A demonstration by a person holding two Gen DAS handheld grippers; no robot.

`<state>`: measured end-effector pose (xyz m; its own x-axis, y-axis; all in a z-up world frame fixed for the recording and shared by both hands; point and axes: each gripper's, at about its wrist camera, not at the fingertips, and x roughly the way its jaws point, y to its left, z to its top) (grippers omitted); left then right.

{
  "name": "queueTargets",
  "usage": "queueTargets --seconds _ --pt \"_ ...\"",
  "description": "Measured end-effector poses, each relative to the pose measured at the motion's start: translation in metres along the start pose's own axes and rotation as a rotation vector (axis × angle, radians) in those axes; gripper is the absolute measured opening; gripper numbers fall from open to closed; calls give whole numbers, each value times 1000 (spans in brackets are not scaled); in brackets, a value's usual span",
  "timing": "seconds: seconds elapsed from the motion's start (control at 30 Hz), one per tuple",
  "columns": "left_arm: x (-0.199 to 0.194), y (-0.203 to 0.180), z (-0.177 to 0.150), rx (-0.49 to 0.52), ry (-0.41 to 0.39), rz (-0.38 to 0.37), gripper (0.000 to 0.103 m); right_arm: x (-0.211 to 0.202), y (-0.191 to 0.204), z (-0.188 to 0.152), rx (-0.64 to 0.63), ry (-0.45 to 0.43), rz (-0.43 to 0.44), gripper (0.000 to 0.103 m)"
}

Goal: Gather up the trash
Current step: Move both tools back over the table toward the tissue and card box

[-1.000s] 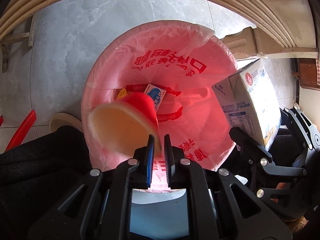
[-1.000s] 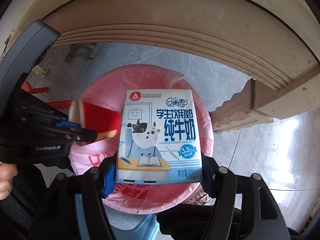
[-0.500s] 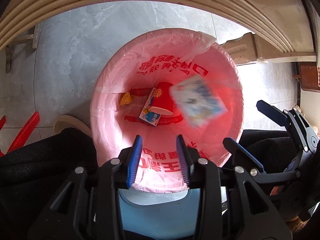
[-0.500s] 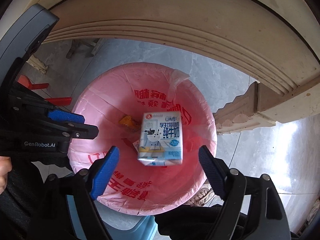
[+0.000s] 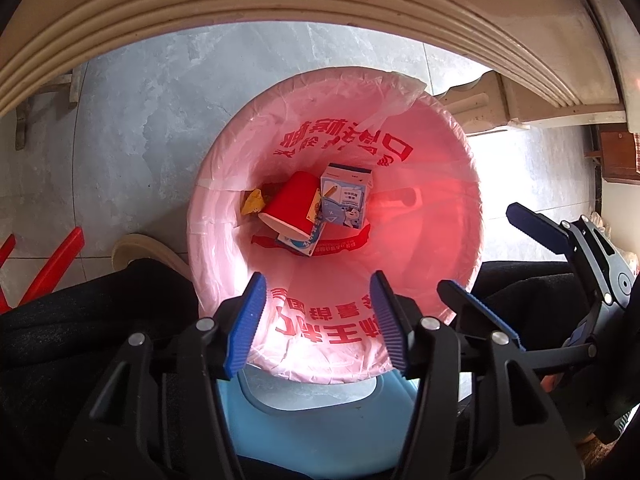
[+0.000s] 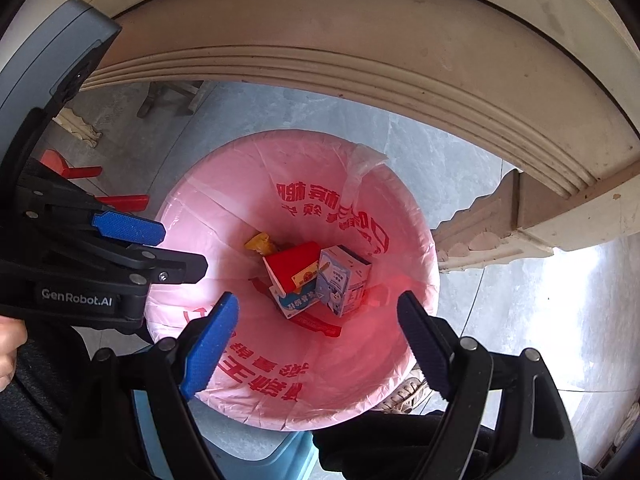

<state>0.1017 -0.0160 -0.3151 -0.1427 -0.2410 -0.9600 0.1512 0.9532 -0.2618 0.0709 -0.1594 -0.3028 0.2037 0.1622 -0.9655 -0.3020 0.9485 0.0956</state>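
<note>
A bin lined with a pink bag (image 5: 440, 184) (image 6: 208, 216) stands on the floor below both grippers. At its bottom lie a red paper cup (image 5: 292, 204) (image 6: 294, 264), a blue-and-white milk carton (image 5: 346, 196) (image 6: 340, 280), a second small carton (image 5: 308, 240) (image 6: 294, 304) and a yellow wrapper (image 5: 253, 200) (image 6: 260, 242). My left gripper (image 5: 316, 320) (image 6: 160, 248) hovers over the near rim, its jaws opening with nothing between them. My right gripper (image 6: 316, 320) (image 5: 492, 256) stands open and empty above the bin, to the right of the left one.
A cream table edge with grooved moulding (image 5: 280, 12) (image 6: 360, 64) arches over the bin. A carved table leg (image 6: 496, 220) stands to the right. Red bars (image 5: 52, 264) lie at the left. A blue stool (image 5: 320, 424) and dark trouser legs (image 5: 80, 340) are near me.
The left gripper let go of the red cup and the right let go of the milk carton. Both fell to the bottom of the bin. Both grippers' jaws spread apart.
</note>
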Motion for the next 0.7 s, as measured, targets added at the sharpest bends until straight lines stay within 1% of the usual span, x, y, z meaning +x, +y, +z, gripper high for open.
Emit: queueTargets --seconds 0.1,0.2,0.3,0.37,0.4,0.43,0.47,0.53,0.57,0.6,0.67,0.7 --pt "-10 -5 -6 20 -19 25 53 -9 1 0 3 -26 14 80" --pt "-28 -10 -15 48 -38 49 53 -29 3 -2 -1 -56 31 80" --pt "-63 -15 -33 103 -42 69 53 -65 6 -5 -20 -114 74 80" --pt "-96 -15 -41 135 -54 60 54 -97 8 -4 -39 -158 102 81" --pt "-115 -14 -43 149 -69 60 55 -116 8 -3 -49 -189 115 83" --pt "-139 -13 -43 162 -96 83 58 -136 7 0 -62 -226 120 88" --pt "-162 -11 -42 174 -132 117 63 -157 6 4 -78 -266 119 92" --pt "-209 -8 -37 191 -222 178 65 -200 3 16 -112 -342 109 96" --pt "-230 -7 -33 201 -262 201 68 -218 0 22 -126 -370 97 96" --pt "-248 -7 -28 206 -289 209 70 -235 -1 29 -135 -398 76 96" --pt "-279 -6 -15 204 -331 206 71 -268 -2 42 -139 -466 20 96" --pt "-290 -4 -8 196 -354 225 71 -282 -2 47 -144 -503 2 96"
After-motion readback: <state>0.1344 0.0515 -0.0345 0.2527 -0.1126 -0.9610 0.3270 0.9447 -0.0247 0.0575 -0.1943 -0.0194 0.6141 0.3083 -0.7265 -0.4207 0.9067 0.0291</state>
